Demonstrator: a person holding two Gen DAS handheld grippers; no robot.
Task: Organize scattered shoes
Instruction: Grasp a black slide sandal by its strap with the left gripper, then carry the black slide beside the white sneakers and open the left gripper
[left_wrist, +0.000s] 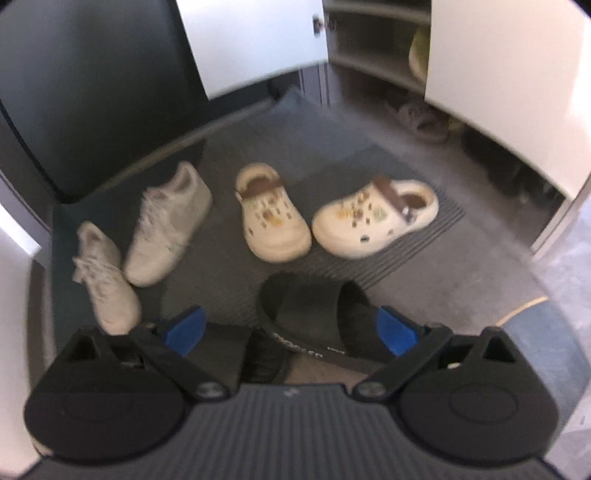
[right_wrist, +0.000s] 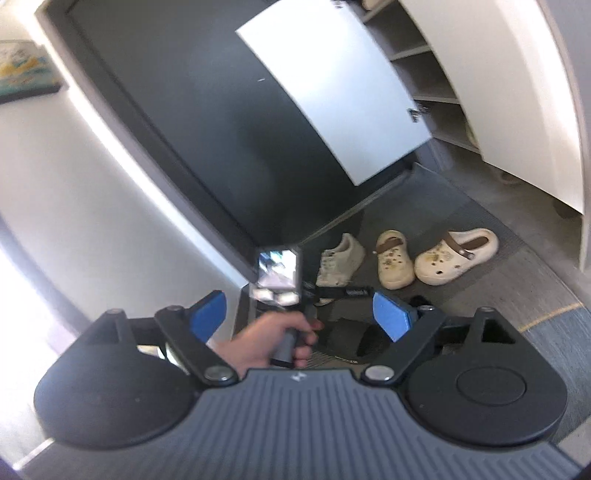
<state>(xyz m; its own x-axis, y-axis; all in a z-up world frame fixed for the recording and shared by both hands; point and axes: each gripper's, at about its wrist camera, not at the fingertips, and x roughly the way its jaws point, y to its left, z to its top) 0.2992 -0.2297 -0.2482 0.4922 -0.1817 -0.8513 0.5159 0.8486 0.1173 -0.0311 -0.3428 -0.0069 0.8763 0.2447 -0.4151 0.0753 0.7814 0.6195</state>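
In the left wrist view my left gripper (left_wrist: 290, 332) is open and hangs just above a black slide sandal (left_wrist: 314, 310), which lies in the gap without either pad pressing on it. A second dark shoe (left_wrist: 266, 360) is partly hidden under the gripper body. Beyond them two cream clogs (left_wrist: 271, 218) (left_wrist: 373, 221) and two white sneakers (left_wrist: 170, 225) (left_wrist: 105, 277) lie scattered on the mat. My right gripper (right_wrist: 299, 317) is open with nothing in it, held higher and further back. A hand (right_wrist: 273, 339) grips the other tool's handle in front of it.
The shoes lie on a grey ribbed mat (left_wrist: 406, 258) before a dark door (left_wrist: 110, 92). An open shoe cabinet (left_wrist: 369, 48) with shelves stands at the upper right, its white door (left_wrist: 255, 40) swung out. A grey slipper (left_wrist: 421, 120) lies under the cabinet.
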